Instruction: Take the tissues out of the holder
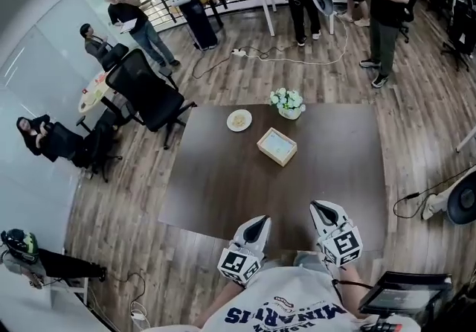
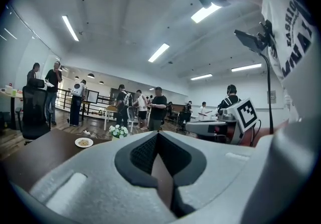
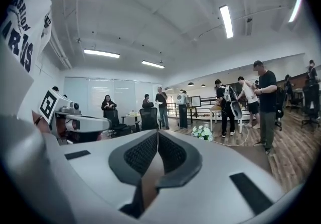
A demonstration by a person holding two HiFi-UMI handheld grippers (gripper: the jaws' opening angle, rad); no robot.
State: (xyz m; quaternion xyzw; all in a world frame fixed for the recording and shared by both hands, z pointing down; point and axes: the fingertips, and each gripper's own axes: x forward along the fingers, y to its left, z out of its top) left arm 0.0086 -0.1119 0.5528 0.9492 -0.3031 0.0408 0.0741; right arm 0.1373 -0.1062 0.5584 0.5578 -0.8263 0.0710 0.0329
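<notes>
Claw condition: the left claw (image 2: 158,135) has its jaws pressed together along their length, with nothing between them. The right claw (image 3: 157,132) is likewise fully closed and empty.

Pose: in the head view both claws are held low at the near edge of the surface (image 1: 223,189), close to the person's (image 1: 290,304) torso. They sit side by side, apart from each other, with jaws pointing forward across the surface. Each marker cube (image 1: 239,264) faces upward, behind the jaws.

Task item: the tissue holder (image 1: 277,147) is a shallow square box with wood-coloured walls and a pale top face. It lies flat, turned diagonally to the surface edges, in the far half of the surface, well apart from both claws. Individual tissues cannot be distinguished.

Adjacent items: a white plate (image 1: 239,120) lies to the left beyond the holder. A pot of white flowers (image 1: 287,102) stands just beyond the holder, at the far edge.
</notes>
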